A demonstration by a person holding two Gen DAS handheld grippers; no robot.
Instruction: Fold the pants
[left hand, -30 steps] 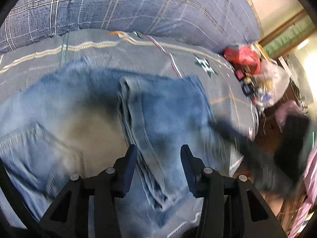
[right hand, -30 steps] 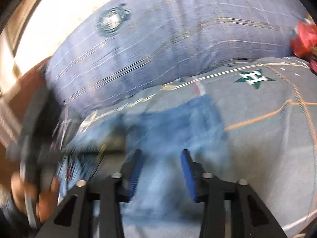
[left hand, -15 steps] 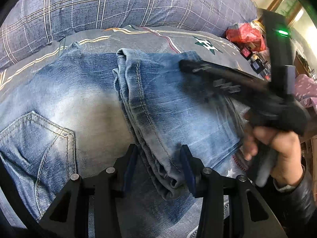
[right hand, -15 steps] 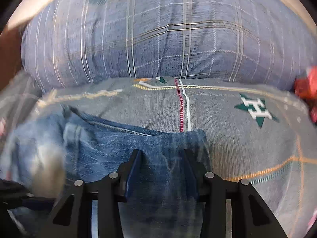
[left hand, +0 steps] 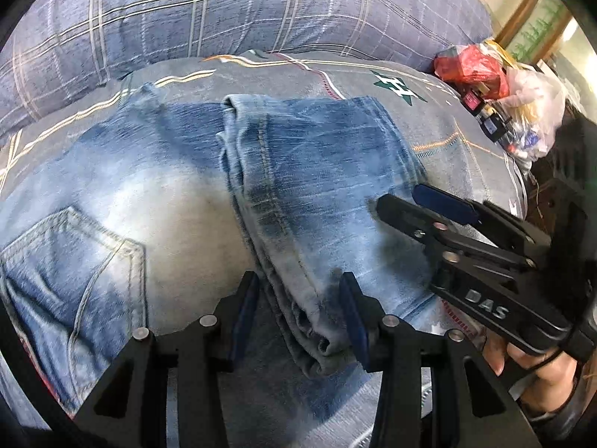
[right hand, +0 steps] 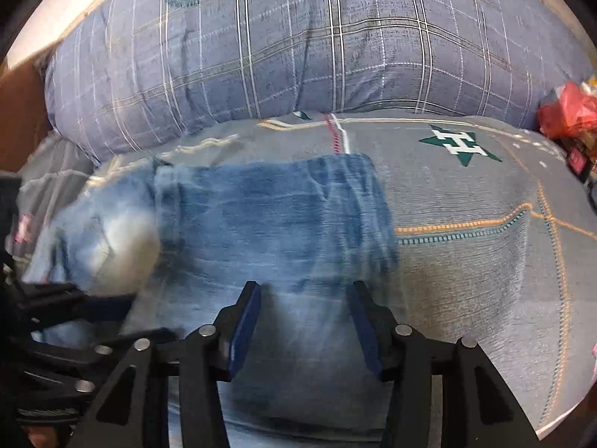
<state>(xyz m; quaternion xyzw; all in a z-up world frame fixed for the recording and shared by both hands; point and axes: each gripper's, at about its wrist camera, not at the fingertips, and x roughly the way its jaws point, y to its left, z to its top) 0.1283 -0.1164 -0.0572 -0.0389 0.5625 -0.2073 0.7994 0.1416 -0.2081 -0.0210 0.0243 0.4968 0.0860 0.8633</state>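
Faded blue jeans [left hand: 156, 194] lie on a bed, with the legs folded back over the seat as a layered panel [left hand: 321, 186]. A back pocket [left hand: 71, 261] shows at the left. My left gripper [left hand: 298, 298] is open, its jaws either side of the folded panel's thick near edge, not clamped. My right gripper [left hand: 399, 201] reaches in from the right, open, just over the panel's right part. In the right wrist view the jeans [right hand: 268, 216] fill the middle and my right gripper [right hand: 304, 306] is open and empty above them; the left gripper [right hand: 86, 310] shows at the lower left.
A large blue plaid duvet [left hand: 238, 11] is heaped behind the jeans, also in the right wrist view [right hand: 298, 48]. The grey bedsheet [right hand: 485, 224] with a green star extends right. Red and clear bags with clutter [left hand: 481, 71] sit at the bed's right edge.
My right gripper has pulled back from over the panel's far part to its near right side. My left gripper has stayed by the fold's near edge.
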